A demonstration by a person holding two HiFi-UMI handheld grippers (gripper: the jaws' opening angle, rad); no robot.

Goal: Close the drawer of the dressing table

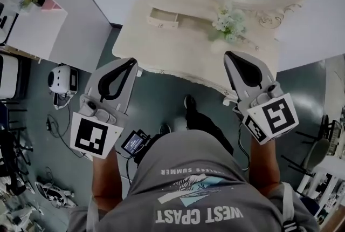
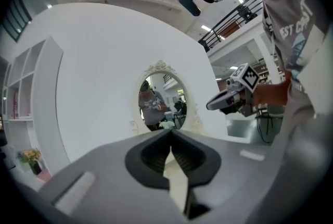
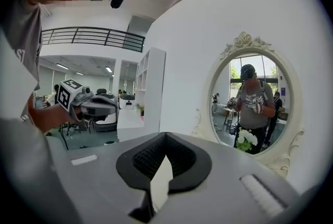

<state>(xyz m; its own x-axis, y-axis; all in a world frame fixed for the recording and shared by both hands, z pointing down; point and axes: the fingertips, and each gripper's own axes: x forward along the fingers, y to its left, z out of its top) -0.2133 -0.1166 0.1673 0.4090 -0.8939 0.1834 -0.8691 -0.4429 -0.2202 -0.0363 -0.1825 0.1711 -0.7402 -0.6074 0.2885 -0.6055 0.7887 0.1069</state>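
Ahead on the bench [image 1: 172, 50], the drawer [image 1: 163, 18] juts open; left tool [image 1: 131, 62] and right tool [image 1: 230, 56] are both closed, empty; best push its front squarely.

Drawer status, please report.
Left gripper shut, empty. Right gripper shut, empty. Drawer open, untouched. Flowers nearby, not blocking.

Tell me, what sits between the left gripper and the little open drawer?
Nothing. In the head view, only bare tabletop separates the left gripper from the drawer.
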